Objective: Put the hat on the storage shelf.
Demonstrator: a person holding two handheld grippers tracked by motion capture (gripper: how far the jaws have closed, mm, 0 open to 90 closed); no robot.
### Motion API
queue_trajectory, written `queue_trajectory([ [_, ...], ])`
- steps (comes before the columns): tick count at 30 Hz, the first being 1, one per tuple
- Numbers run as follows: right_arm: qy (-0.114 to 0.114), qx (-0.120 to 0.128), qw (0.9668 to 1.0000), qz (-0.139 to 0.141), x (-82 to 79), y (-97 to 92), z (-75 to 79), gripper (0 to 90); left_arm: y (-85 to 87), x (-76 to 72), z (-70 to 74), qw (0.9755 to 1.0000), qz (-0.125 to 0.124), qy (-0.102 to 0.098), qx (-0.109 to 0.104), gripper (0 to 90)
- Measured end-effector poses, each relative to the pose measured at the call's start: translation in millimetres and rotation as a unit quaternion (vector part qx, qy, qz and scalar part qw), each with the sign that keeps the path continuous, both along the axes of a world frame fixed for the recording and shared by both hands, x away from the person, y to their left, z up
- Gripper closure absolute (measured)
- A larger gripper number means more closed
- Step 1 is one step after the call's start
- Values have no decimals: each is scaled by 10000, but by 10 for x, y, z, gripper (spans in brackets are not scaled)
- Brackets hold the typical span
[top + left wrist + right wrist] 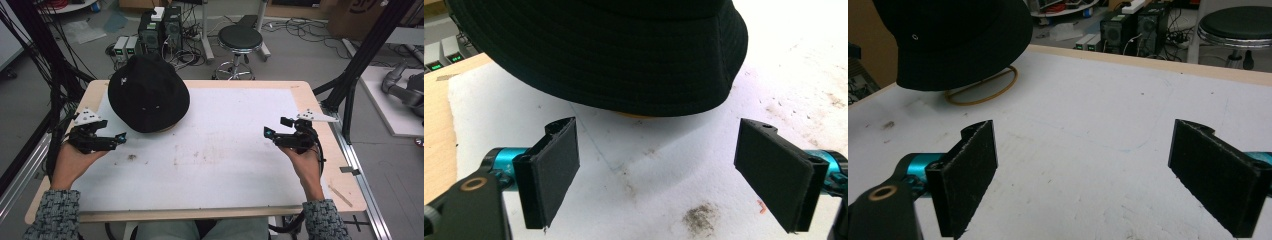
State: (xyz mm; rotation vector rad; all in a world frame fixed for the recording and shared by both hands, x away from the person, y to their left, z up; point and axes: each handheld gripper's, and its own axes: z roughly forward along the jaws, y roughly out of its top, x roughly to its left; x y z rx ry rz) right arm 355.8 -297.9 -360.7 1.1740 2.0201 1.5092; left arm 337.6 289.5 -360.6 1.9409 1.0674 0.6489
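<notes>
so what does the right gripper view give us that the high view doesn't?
Right gripper view alone: the hat sits raised on a tan ring stand, with a gap under the brim, and the right tool's own two black pads appear close up, spread wide apart with nothing between them.

High view alone: both hands, the left tool near the hat's brim, the right tool far across the table, and the floor around it.

Both: the black hat, the white mat, the stool and the computer boxes behind.
</notes>
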Motion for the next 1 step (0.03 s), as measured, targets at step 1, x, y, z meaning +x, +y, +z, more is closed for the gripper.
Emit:
queue_trajectory([
  [1,-16,-3,10000,14,-1,-6,-4,120,11,-1,2,10000,-1,15,37,183],
])
